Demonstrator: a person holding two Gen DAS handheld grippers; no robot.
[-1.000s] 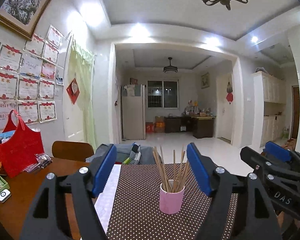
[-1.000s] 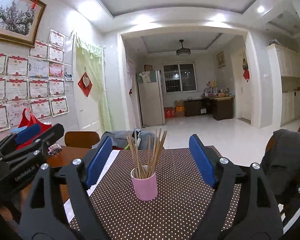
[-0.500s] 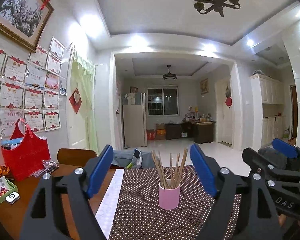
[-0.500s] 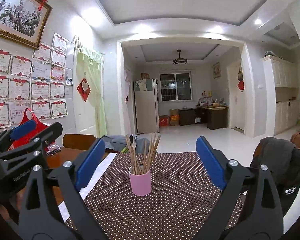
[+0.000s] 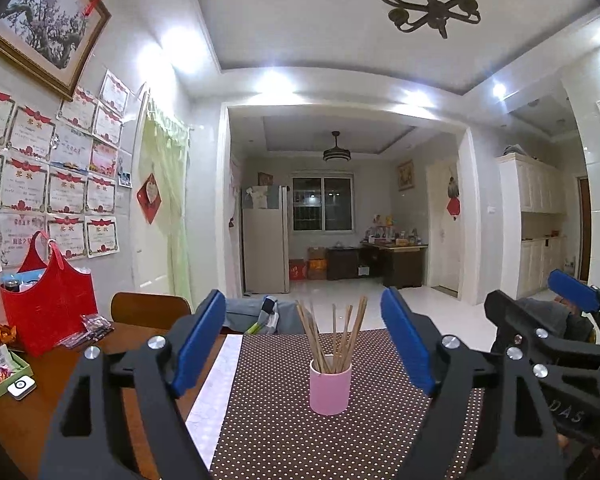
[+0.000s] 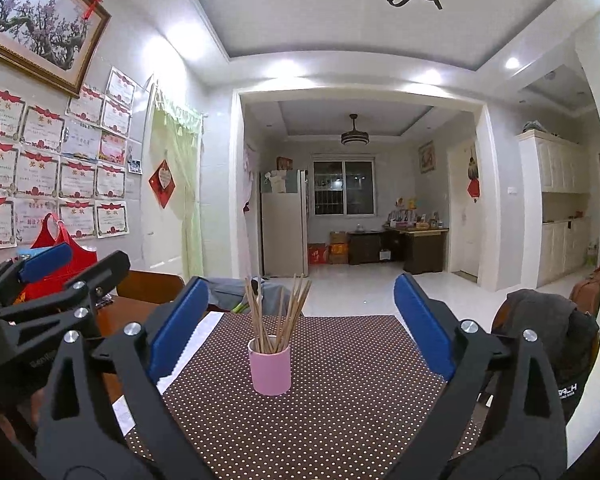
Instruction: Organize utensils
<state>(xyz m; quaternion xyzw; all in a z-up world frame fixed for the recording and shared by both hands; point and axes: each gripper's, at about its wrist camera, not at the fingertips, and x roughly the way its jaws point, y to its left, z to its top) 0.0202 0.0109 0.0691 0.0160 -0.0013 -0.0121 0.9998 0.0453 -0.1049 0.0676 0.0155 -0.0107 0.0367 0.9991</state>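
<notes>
A pink cup (image 5: pixel 330 386) stands upright on a brown dotted placemat (image 5: pixel 280 440), holding several wooden chopsticks (image 5: pixel 334 332) that fan out of its top. My left gripper (image 5: pixel 302 296) is open, level with the cup and a little short of it, nothing between its blue pads (image 5: pixel 198 344). In the right wrist view the same cup (image 6: pixel 270 372) and chopsticks (image 6: pixel 278 312) sit left of centre ahead of my right gripper (image 6: pixel 300 280), which is open and empty too. Each gripper shows at the edge of the other's view.
A red bag (image 5: pixel 48 308), a green box (image 5: pixel 4 364) and small packets sit at the left on the wooden table (image 5: pixel 32 420). A wooden chair back (image 5: pixel 148 312) stands behind it. A dark jacket (image 6: pixel 552 332) hangs at the right. A white strip (image 5: pixel 216 380) borders the placemat.
Both grippers have drawn back from the cup, which now looks smaller and farther off. The jaws of both have spread wider. The cup and chopsticks have not moved.
</notes>
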